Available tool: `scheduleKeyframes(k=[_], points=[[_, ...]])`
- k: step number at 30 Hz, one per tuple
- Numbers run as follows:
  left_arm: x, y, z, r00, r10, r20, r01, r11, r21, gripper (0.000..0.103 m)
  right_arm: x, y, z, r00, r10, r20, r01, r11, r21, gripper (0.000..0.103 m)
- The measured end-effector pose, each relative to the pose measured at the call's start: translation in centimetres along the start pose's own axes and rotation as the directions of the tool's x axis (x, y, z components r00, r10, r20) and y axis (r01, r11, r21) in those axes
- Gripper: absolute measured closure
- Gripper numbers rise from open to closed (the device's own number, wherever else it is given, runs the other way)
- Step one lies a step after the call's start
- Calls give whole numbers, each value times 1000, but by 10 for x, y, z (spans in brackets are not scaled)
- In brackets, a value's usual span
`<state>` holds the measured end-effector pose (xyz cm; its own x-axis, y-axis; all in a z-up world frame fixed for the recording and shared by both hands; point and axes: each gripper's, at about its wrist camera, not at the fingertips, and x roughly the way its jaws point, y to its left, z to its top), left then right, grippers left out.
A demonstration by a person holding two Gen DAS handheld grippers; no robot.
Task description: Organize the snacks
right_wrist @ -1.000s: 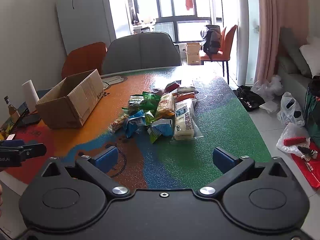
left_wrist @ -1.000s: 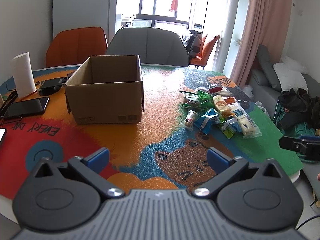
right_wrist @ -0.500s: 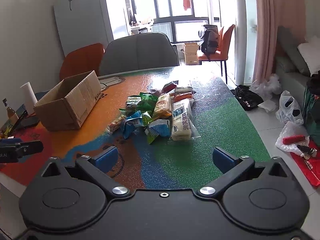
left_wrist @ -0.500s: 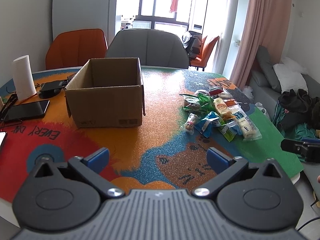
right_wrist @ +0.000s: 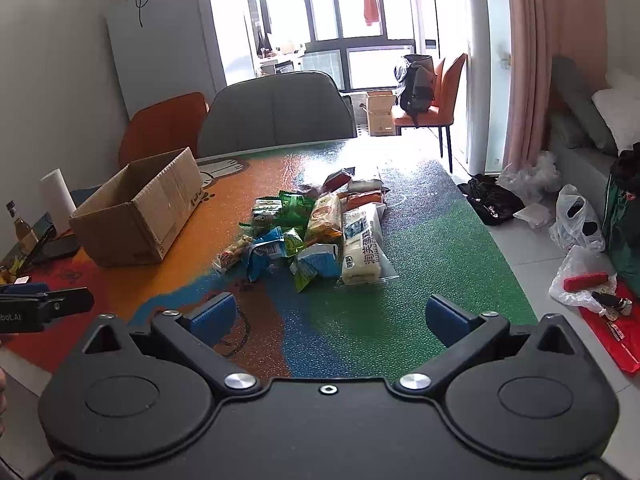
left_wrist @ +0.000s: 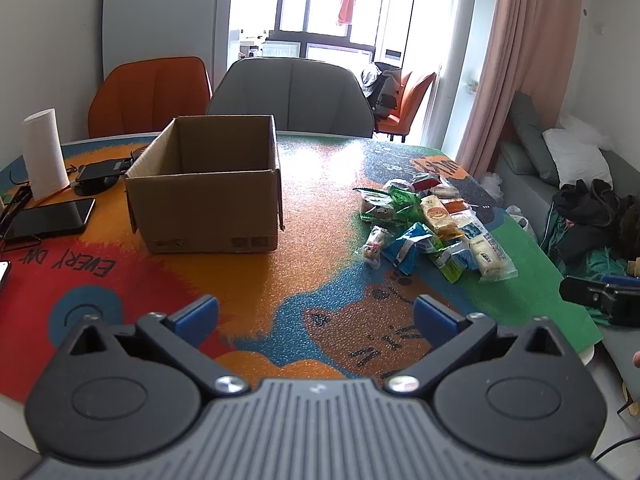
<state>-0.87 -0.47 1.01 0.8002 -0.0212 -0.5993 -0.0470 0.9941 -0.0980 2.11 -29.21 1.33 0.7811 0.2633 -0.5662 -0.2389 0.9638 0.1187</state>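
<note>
Colourful snack pile (right_wrist: pixel 316 232) well beyond wide-spread right tongs (right_wrist: pixel 328 316)

Left wrist view: set low at the near edge of the desk (left_wrist: pixel 320 280), facing across it over the left tool (left_wrist: pixel 316 316), cardboard box (left_wrist: pixel 204 188) ahead left, snack pile (left_wrist: pixel 432 228) ahead right. Right wrist view: set further right, over the right tool (right_wrist: pixel 328 316), facing the snack pile (right_wrist: pixel 316 232) more nearly. Shared: box (right_wrist: pixel 136 216), pile, grey chair (left_wrist: pixel 292 96), and each view shows the other tool at its edge.
</note>
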Motion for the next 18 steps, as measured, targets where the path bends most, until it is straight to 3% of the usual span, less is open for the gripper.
scheduleKeyframes(k=[18], points=[[-2, 4, 1, 1000, 8, 3, -8, 1000, -12, 0, 0, 7, 3, 1000, 23, -2, -23, 1000, -12, 0]])
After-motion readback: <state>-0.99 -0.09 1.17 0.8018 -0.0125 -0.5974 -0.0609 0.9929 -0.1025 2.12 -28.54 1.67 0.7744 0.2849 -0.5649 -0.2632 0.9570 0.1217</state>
